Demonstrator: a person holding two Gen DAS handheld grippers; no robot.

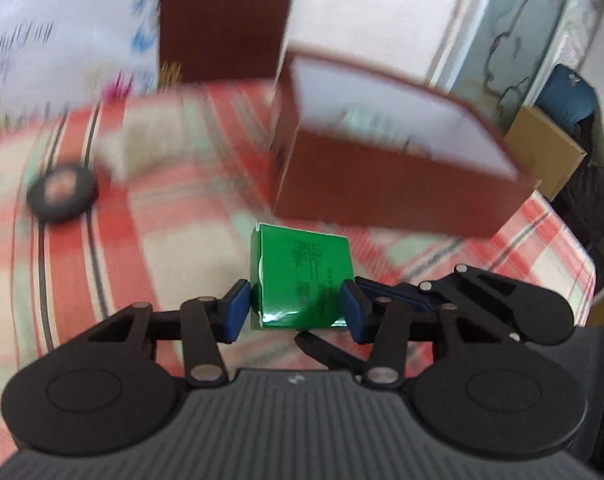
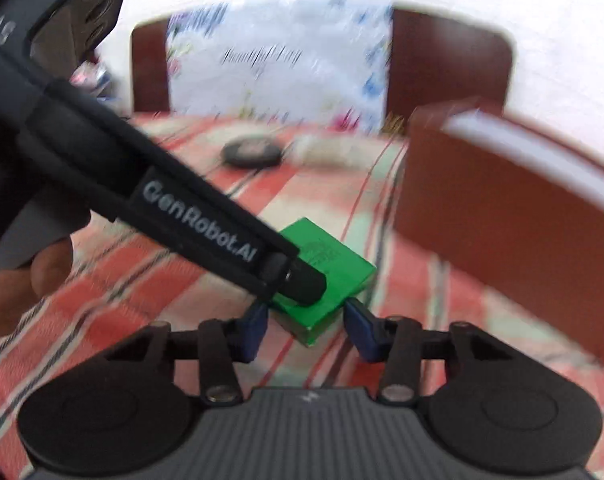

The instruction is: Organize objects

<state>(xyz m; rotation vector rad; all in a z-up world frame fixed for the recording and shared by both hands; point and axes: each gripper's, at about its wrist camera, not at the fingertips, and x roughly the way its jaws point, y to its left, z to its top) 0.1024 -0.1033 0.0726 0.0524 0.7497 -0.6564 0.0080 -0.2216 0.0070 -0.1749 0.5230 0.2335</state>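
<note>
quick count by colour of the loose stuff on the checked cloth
green: 1, small box
brown: 1, open box
black: 1, round disc
total: 3
A pale blurred patch beside the disc is too smeared to tell, so it is left out.

A small green carton (image 1: 302,276) is sitting tilted above a red plaid tablecloth (image 1: 113,240). Just beyond it, an open brown box (image 1: 386,152) with a white lining is standing on the cloth.
</note>
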